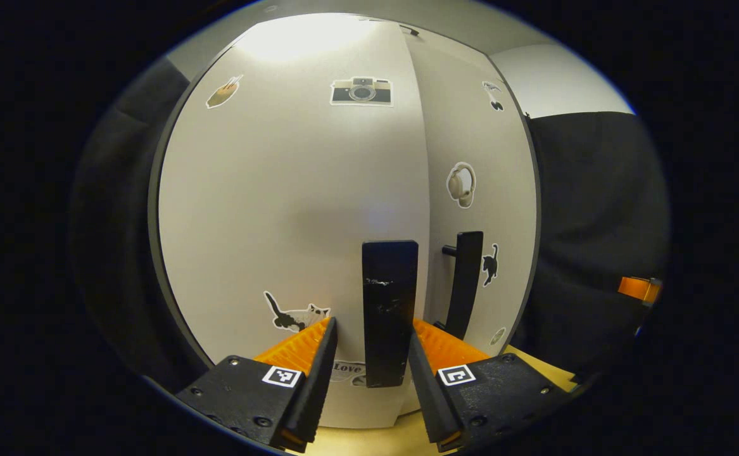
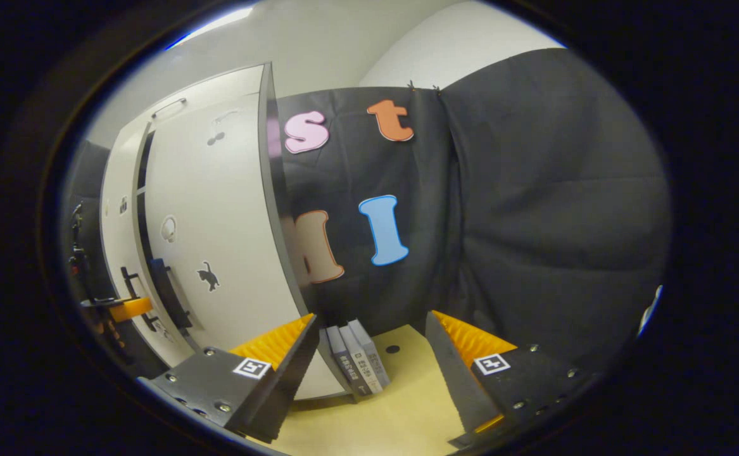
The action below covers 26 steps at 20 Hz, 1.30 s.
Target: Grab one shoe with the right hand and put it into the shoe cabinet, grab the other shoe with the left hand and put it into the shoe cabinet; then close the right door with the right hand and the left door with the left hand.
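Left gripper view: the left door [image 1: 293,209] sits beside the right door [image 1: 480,209], handles side by side, the left handle [image 1: 389,310] right between the left gripper [image 1: 372,345] fingers. Right gripper view: cabinet [image 2: 217,253] off to the left, books [image 2: 358,356] standing on the table [image 2: 382,418] just beside it, in front of the cloth wall, ahead of the right gripper [image 2: 369,342].

Light falls from overhead: in the left gripper view a glare patch washes out the top of the white flat cabinet door [image 1: 293,190] ahead of the gripper, fading to soft grey lower down. The right gripper view is dimmer, the black cloth wall [image 2: 534,209] ahead swallowing light. Fisheye bending curves straight edges outward; rims darken and soften.
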Available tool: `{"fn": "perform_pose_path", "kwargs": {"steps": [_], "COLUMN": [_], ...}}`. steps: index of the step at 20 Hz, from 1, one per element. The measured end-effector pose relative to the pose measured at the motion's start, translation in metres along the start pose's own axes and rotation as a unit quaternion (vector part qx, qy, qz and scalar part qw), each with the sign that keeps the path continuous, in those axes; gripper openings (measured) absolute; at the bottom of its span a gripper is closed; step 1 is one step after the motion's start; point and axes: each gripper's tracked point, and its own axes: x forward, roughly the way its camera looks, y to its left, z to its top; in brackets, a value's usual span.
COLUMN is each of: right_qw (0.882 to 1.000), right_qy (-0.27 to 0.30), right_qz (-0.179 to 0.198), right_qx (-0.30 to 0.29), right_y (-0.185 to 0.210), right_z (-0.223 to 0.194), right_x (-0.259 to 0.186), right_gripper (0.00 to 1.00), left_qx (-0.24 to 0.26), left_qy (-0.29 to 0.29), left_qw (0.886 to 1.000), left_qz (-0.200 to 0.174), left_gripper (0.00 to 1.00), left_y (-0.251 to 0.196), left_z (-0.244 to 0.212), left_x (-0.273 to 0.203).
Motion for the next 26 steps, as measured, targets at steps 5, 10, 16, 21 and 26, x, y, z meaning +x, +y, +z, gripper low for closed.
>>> {"fn": "perform_pose_path", "kwargs": {"steps": [5, 10, 16, 21, 26], "right_qw": [1.000, 1.000, 1.000, 0.998, 0.994], "right_qy": [0.000, 0.003, 0.005, 0.004, -0.019], "right_qz": [0.003, 0.011, 0.028, 0.052, 0.090], "right_qx": [-0.002, 0.001, -0.009, -0.031, -0.057], "right_y": [-0.003, -0.002, 0.010, 0.032, 0.073], "right_z": [-0.001, -0.004, -0.009, -0.010, 0.018], "right_x": [0.004, 0.005, -0.003, -0.011, -0.024], "right_gripper": [1.00, 1.00, 0.97, 1.00, 1.00], "left_qx": [-0.001, -0.002, -0.004, -0.024, 0.006], "left_qy": [-0.002, -0.003, 0.001, -0.006, -0.040], "left_qw": [1.000, 1.000, 1.000, 1.000, 0.999], "left_qz": [0.012, 0.017, 0.018, 0.019, 0.034], "left_gripper": [0.65, 0.65, 0.61, 0.61, 0.61], "left_y": [0.002, 0.003, 0.003, 0.002, 0.000], "left_z": [-0.001, -0.002, -0.004, 0.008, 0.047], "left_x": [0.008, 0.014, 0.017, 0.004, -0.039]}}
